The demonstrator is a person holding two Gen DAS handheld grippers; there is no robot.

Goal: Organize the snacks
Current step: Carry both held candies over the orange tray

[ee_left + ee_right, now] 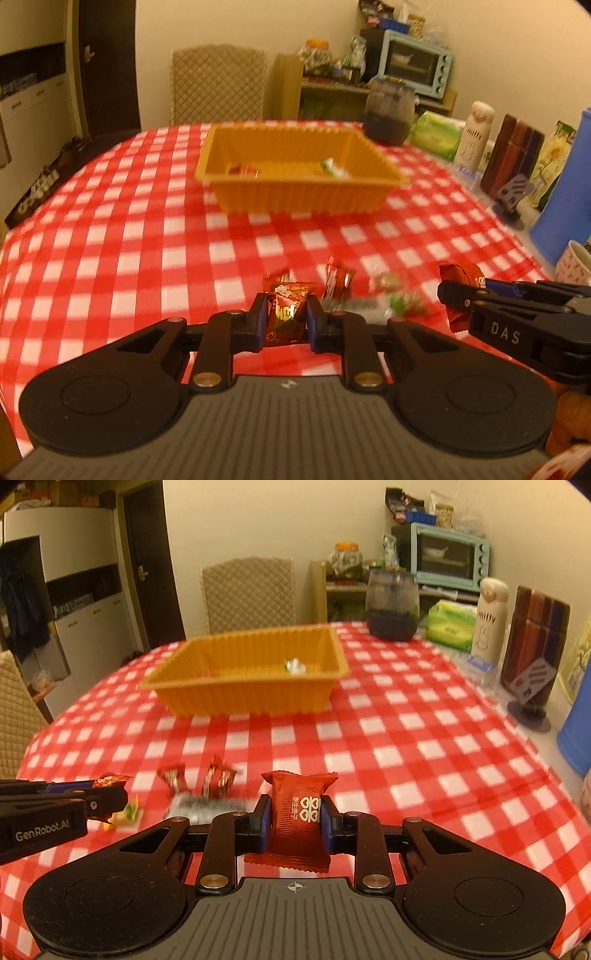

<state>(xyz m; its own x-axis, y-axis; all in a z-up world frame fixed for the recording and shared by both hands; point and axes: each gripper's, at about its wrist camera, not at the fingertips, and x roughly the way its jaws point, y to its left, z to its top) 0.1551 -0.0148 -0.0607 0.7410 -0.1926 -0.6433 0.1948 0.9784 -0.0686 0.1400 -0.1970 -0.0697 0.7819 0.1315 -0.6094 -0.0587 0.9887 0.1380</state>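
My left gripper is shut on a red snack packet with gold print, held above the checked tablecloth. My right gripper is shut on a red wrapped candy with white characters; it also shows at the right of the left wrist view. The left gripper shows at the left edge of the right wrist view. An orange ribbed basket stands further back with a few wrapped snacks inside. Several loose candies lie on the cloth between the grippers.
A dark jar, green tissue pack, white bottle, striped canister, phone stand and blue container line the table's right side. A padded chair stands behind the table.
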